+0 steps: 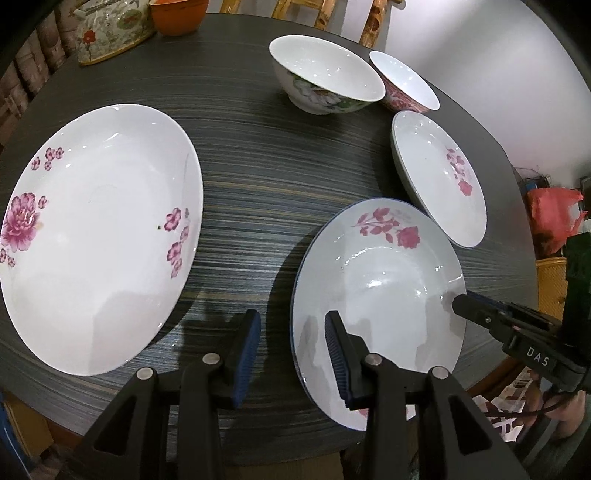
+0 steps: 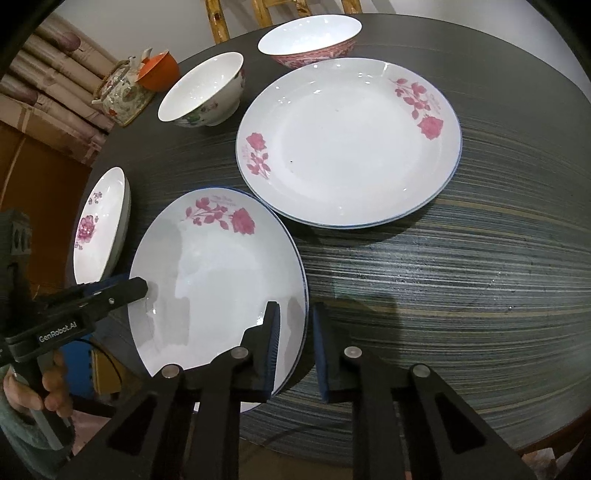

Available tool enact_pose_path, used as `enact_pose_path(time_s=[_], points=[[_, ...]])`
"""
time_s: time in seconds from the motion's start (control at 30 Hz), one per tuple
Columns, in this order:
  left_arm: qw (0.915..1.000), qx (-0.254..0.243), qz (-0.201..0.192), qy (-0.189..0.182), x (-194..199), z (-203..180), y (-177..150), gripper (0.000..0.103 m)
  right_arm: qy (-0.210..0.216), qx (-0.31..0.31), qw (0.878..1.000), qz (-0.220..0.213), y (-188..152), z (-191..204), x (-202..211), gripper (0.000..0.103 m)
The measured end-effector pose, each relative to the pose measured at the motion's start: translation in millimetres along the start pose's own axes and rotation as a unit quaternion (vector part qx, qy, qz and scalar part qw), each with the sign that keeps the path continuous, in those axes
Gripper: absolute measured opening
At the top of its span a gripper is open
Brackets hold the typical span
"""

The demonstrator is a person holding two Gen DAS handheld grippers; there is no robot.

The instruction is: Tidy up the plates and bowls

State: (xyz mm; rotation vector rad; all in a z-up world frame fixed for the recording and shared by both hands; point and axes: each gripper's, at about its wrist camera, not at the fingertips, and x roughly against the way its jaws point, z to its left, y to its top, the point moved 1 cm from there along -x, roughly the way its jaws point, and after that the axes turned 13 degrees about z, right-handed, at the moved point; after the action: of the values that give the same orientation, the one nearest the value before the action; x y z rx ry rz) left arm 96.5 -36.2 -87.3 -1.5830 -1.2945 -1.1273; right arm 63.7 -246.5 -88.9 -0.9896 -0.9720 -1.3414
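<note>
A blue-rimmed rose plate [image 1: 380,280] [image 2: 218,280] lies near the table's front edge. My left gripper [image 1: 291,354] is open, its jaws straddling this plate's left rim. My right gripper [image 2: 295,350] is open, straddling the plate's right rim; it shows in the left wrist view [image 1: 461,302]. A second blue-rimmed rose plate [image 1: 439,177] [image 2: 347,140] lies behind it. A large purple-flowered plate [image 1: 96,236] [image 2: 101,225] lies to the left. A white floral bowl [image 1: 325,74] [image 2: 205,92] and a pink bowl [image 1: 404,81] [image 2: 310,38] stand at the back.
The dark striped round table [image 1: 251,184] [image 2: 461,277] holds a floral teapot [image 1: 107,29] [image 2: 122,92] and an orange bowl [image 1: 179,14] [image 2: 159,72] at the far left. Wooden chairs [image 2: 218,18] stand behind. A red bag [image 1: 550,214] is off the table's right.
</note>
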Motion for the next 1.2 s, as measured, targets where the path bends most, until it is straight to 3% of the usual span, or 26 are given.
enact_pose_path(time_s=[0.13, 0.2, 0.3, 0.57, 1.2], points=[[1.0, -0.002, 0.001, -0.002, -0.1, -2.2, 1.4, 0.035, 0.001, -0.003, 1.0, 0.001, -0.1, -0.7, -1.9, 0.015], [1.0, -0.002, 0.0, -0.004, 0.0, -2.7, 1.0, 0.028, 0.0, -0.005, 1.0, 0.004, -0.3, -0.9, -4.0, 0.014], [1.0, -0.008, -0.002, -0.005, -0.7, -4.8, 0.8, 0.026, 0.001, -0.008, 1.0, 0.004, -0.5, -2.7, -5.8, 0.012], [0.9999, -0.012, -0.006, 0.008, -1.7, -3.5, 0.8, 0.009, -0.006, -0.01, 1.0, 0.004, 0.1, -3.0, -9.3, 0.009], [0.999, -0.026, -0.027, 0.024, 7.9, -8.8, -5.4, 0.008, -0.019, -0.017, 1.0, -0.017, 3.1, 7.0, -4.1, 0.009]])
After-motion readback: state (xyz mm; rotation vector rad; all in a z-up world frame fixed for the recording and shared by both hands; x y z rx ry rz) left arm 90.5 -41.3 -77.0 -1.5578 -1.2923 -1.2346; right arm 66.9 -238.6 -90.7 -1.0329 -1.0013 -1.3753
